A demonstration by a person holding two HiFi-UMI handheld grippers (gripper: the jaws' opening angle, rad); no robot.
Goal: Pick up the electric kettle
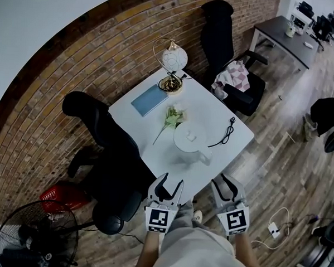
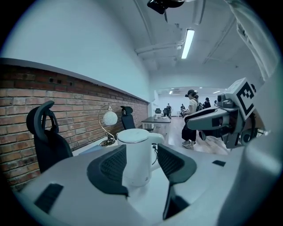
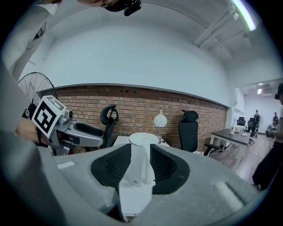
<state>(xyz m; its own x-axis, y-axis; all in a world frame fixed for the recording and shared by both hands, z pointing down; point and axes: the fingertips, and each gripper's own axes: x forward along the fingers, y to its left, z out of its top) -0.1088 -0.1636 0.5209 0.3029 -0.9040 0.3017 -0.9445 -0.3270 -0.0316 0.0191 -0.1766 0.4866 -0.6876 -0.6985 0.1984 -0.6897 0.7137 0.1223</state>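
The white electric kettle (image 1: 189, 139) stands upright on the white square table (image 1: 213, 113), towards its near side, with its handle towards me. My left gripper (image 1: 171, 183) hovers at the table's near edge, short of the kettle, jaws a little apart and empty. My right gripper (image 1: 224, 183) is level with it on the right, jaws narrowly apart and empty. In the left gripper view the kettle (image 2: 136, 154) shows ahead through the left gripper (image 2: 141, 165). In the right gripper view the kettle (image 3: 141, 154) and its handle line up in the gap of the right gripper (image 3: 141, 165).
A globe lamp (image 1: 173, 61), a blue book (image 1: 149, 99), a flower stem (image 1: 170, 119) and a black cable (image 1: 225, 133) lie on the table. Black office chairs (image 1: 100, 132) (image 1: 227, 44) stand left and behind. A floor fan (image 1: 33, 235) is lower left.
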